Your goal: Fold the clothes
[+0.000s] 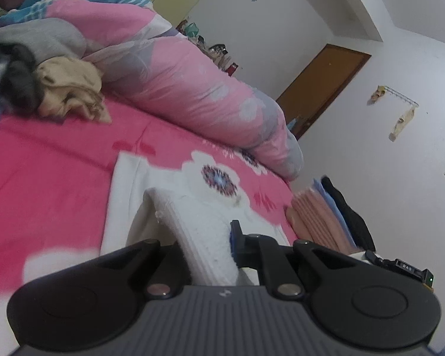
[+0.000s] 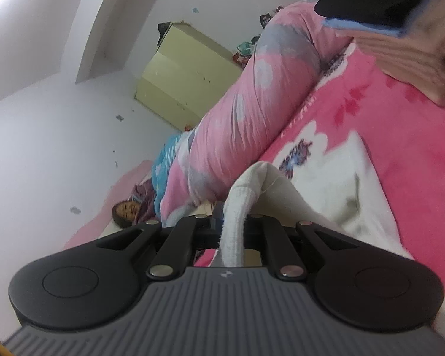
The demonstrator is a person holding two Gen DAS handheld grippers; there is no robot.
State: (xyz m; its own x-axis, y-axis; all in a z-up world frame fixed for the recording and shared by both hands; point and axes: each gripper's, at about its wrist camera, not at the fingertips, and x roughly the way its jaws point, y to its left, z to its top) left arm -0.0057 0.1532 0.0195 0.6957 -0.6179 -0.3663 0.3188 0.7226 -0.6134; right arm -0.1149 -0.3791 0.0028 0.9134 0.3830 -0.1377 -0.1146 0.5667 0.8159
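A white knitted garment [image 1: 163, 207] lies spread on the pink flowered bedspread [image 1: 44, 178]. My left gripper [image 1: 210, 252] is shut on a ribbed edge of it, and the cloth rises in a fold between the fingers. In the right wrist view the same white garment [image 2: 326, 195] drapes from the bedspread [image 2: 400, 148] up into my right gripper [image 2: 231, 225], which is shut on a ribbed band of it. Both views are tilted and blurred by motion.
A pink flowered duvet roll [image 1: 192, 83] runs along the far side of the bed. Unfolded clothes [image 1: 65, 86] are heaped at the left. A stack of folded clothes [image 1: 326, 216] sits near the bed's right edge. A person [image 2: 127, 210] lies by the pillow end.
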